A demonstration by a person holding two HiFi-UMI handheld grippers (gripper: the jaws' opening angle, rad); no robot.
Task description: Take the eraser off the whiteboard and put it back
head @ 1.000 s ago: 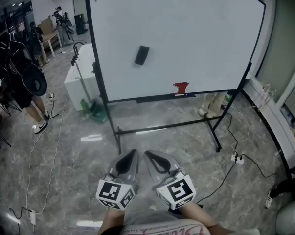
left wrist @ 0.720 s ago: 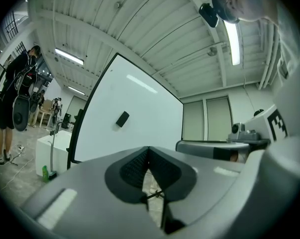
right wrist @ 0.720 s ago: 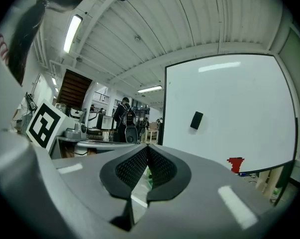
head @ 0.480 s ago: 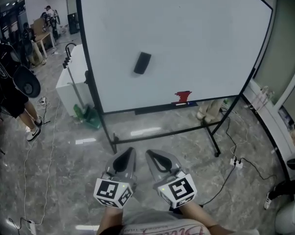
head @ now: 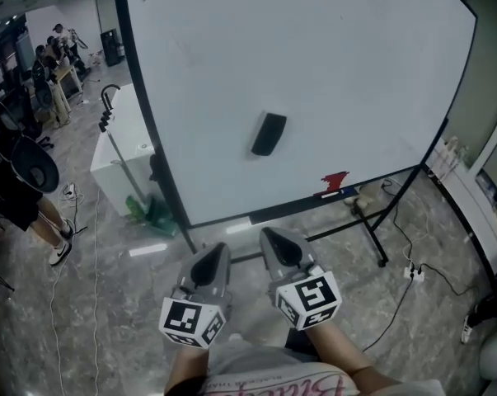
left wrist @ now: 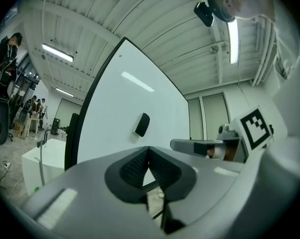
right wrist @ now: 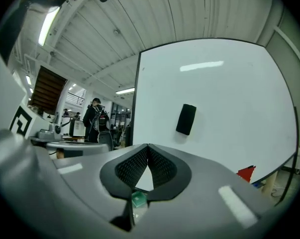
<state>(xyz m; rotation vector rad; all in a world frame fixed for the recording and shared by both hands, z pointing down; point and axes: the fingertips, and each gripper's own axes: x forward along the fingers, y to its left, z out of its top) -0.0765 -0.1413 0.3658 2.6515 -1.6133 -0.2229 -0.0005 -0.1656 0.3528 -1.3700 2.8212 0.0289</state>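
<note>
1. We hold the left gripper (head: 215, 258) and the right gripper (head: 274, 242) low and close to the body, side by side with a small gap between them.
2. Both point about level toward the whiteboard (head: 330, 48), and the right one reaches slightly farther than the left.
3. Our two forearms (head: 186, 375) enter from the near edge, one behind each gripper.
4. In the left gripper view, the left gripper (left wrist: 149, 149) has its jaws closed tip to tip with nothing between them.
5. In the right gripper view, the right gripper (right wrist: 148, 146) is also pressed together and empty.
6. We count one eraser (head: 269, 134), black and slightly tilted. It sticks to the board's lower middle, well apart from both grippers.
7. Both gripper views show the eraser (left wrist: 142, 125) (right wrist: 186, 119) on the white surface, above the jaw tips.
8. We count one whiteboard, on a black wheeled stand (head: 378, 238) across the grey marble floor (head: 108, 304).
9. We count two marker cubes, one on the near end of each gripper: left (head: 192, 322), right (head: 311, 299).
10. One red item (head: 335, 181) sits at the board's lower edge, to the right of and below the eraser.
11. One white cabinet (head: 120, 151) stands to the board's left, and people (head: 50, 64) stand far off on the left.
</note>
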